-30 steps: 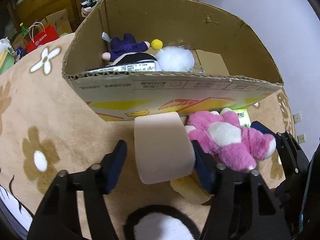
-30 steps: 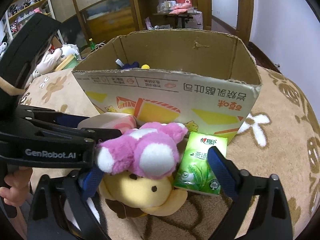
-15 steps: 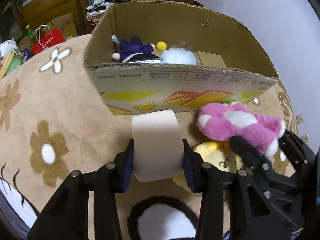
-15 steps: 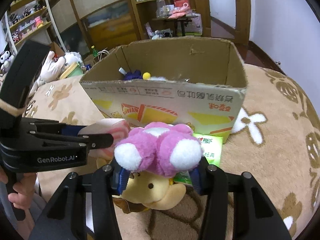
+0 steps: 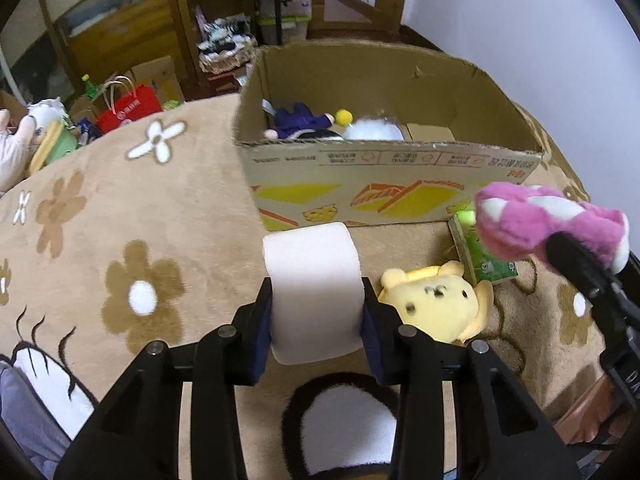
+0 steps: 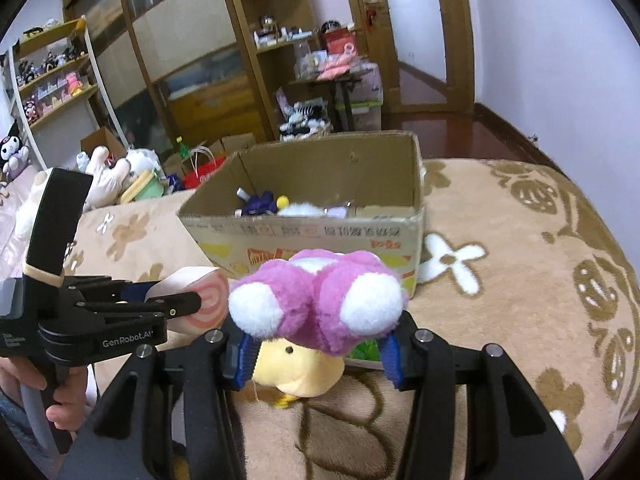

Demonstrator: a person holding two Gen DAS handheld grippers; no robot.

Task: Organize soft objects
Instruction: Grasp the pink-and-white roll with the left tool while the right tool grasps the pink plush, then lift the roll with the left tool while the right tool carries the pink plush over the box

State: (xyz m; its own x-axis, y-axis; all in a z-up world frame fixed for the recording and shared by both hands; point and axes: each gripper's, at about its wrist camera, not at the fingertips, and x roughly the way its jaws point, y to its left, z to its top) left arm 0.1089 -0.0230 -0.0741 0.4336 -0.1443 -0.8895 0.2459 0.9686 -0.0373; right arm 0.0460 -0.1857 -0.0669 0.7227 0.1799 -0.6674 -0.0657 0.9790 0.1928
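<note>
My left gripper is shut on a pale pink roll cushion, held above the blanket in front of the cardboard box. The cushion's red swirl end shows in the right wrist view. My right gripper is shut on a pink and white plush, lifted above a yellow bear plush. The pink plush and the bear also show in the left wrist view. The box holds a purple doll and a white fluffy toy.
A green tissue pack lies by the box's front right corner. The flowered beige blanket covers the surface. A red bag, plush toys and shelves stand beyond its far left edge.
Both grippers closed on their toys and lifted them: the left raised the roll cushion, the right raised the pink plush off the yellow bear. Both views pulled back from the box.
</note>
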